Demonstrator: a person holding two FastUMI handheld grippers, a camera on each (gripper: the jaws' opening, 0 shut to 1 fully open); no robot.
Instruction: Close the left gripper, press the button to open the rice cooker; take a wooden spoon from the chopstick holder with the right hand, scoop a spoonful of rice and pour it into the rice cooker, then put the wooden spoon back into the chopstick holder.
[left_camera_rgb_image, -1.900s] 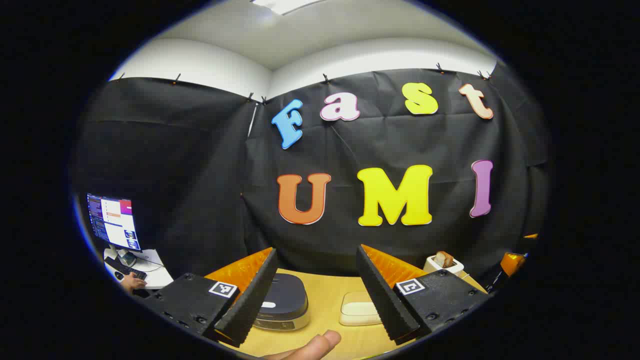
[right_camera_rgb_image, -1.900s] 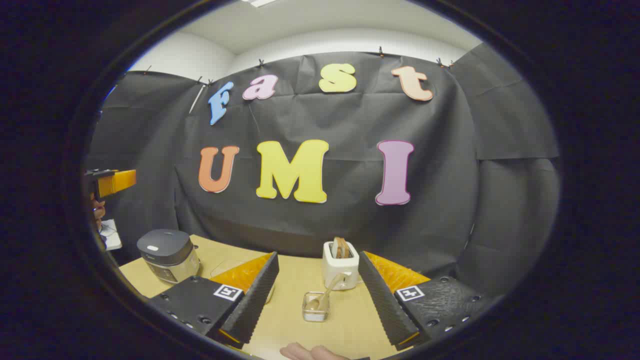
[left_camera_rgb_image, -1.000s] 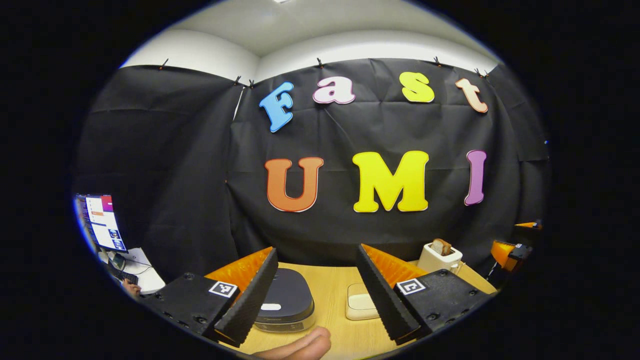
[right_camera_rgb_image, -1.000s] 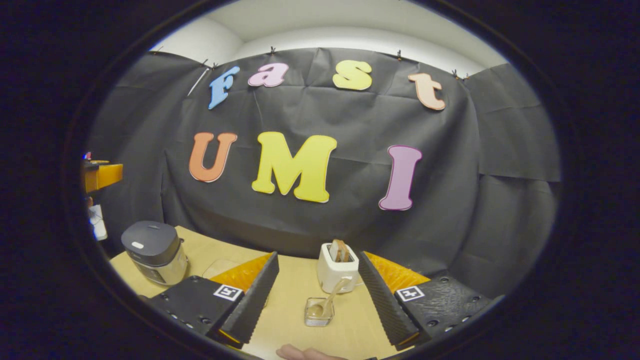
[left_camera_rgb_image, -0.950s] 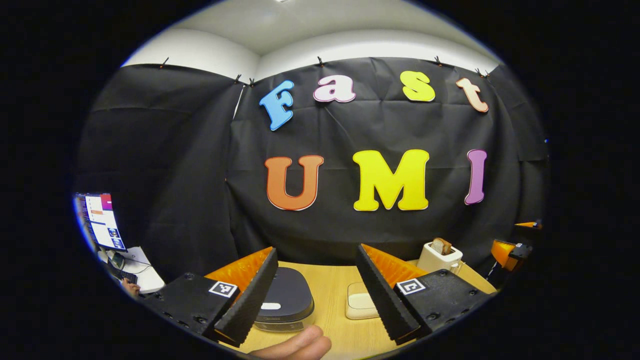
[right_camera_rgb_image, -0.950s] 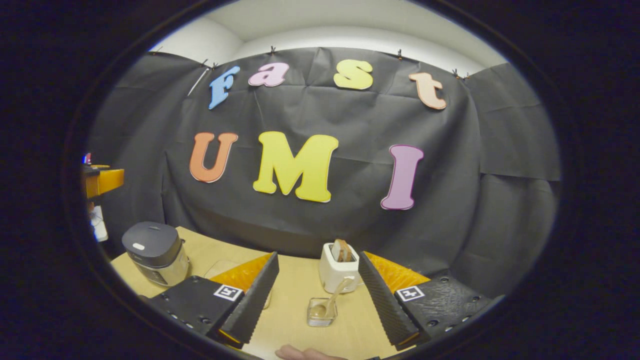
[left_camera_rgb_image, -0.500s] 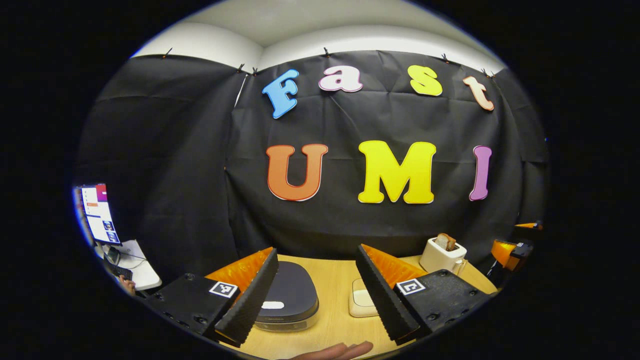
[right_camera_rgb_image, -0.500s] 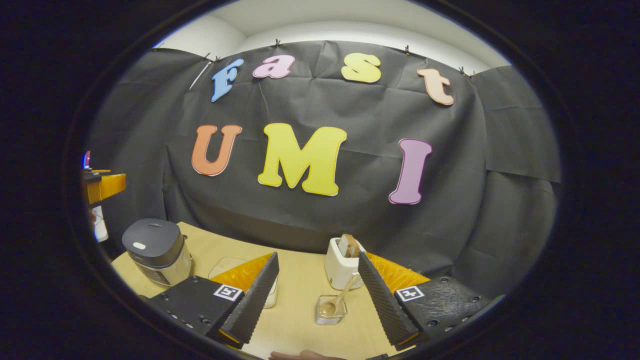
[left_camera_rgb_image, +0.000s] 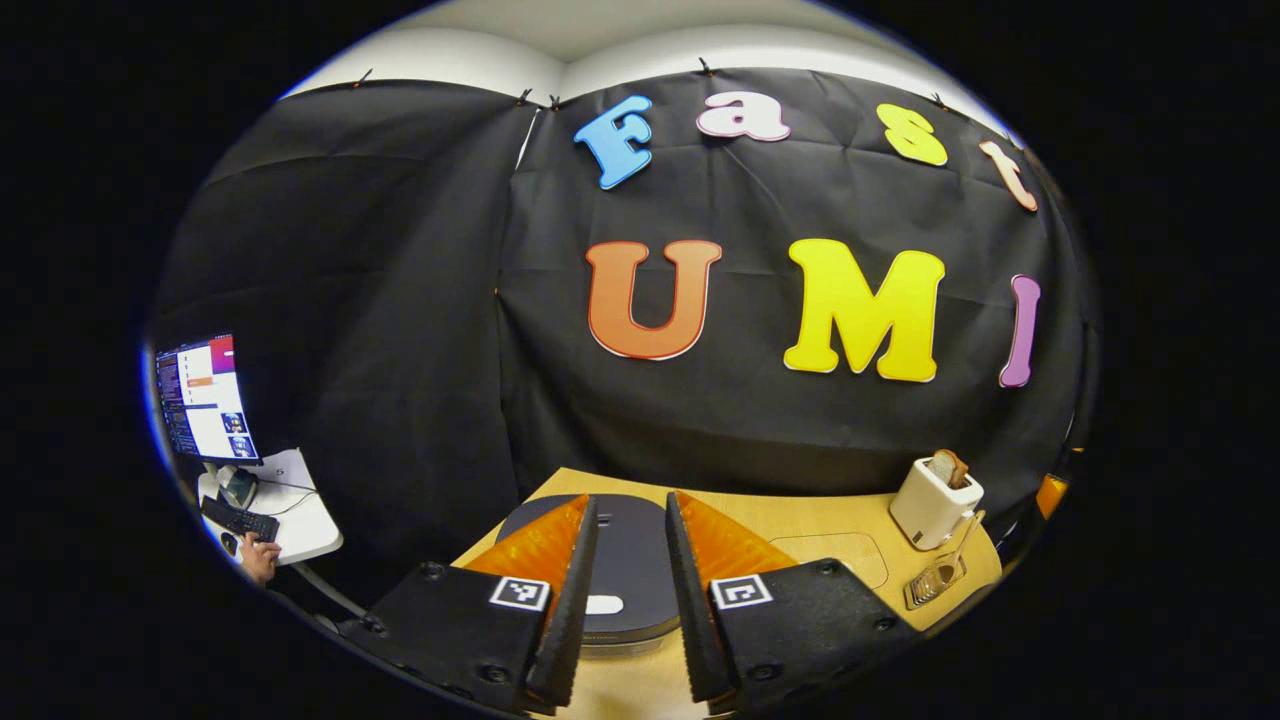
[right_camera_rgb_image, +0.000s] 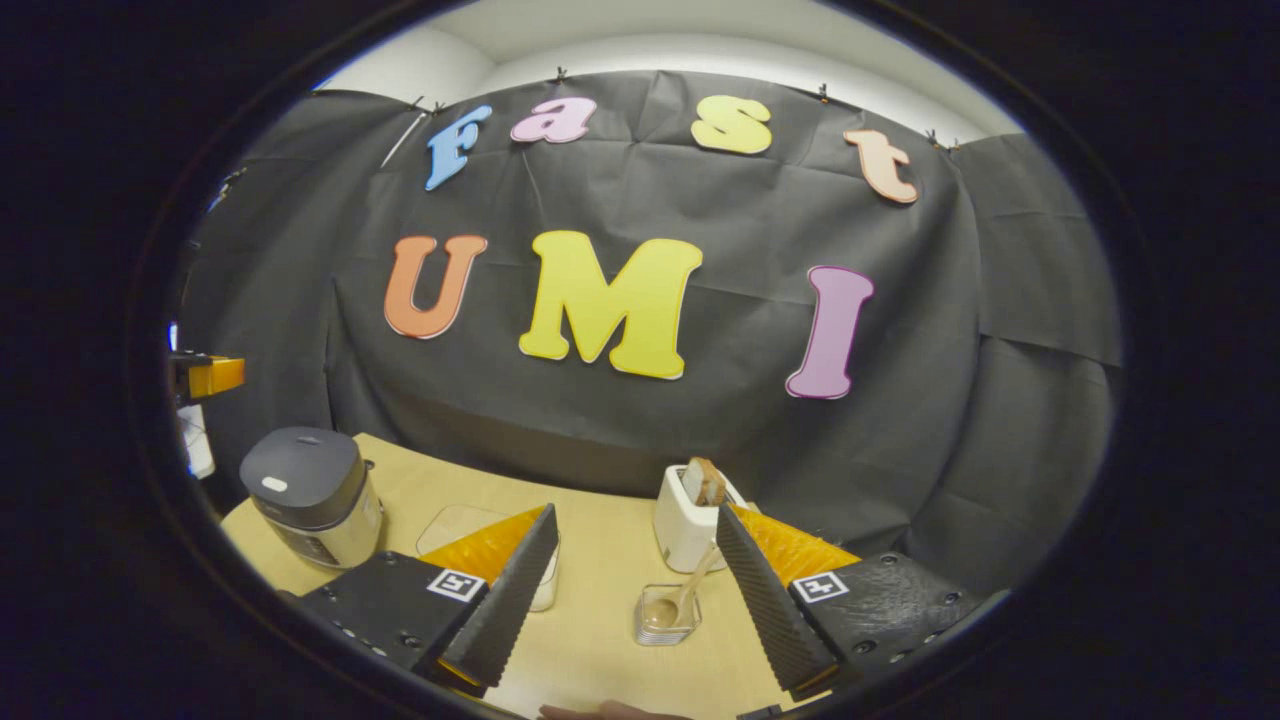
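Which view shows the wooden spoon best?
The right gripper view: the wooden spoon stands in the clear chopstick holder just ahead, between the open tongs, bowl down. In the left gripper view, the spoon is small, far off at the table's right edge.

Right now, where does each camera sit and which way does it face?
Left gripper view: rides the left hand-held gripper, aimed down over the rice cooker; its own narrowed fingers show.
Right gripper view: rides the right hand-held gripper, facing the wooden spoon in its holder; its spread fingers show.
Shared: rice cooker, toaster, table.
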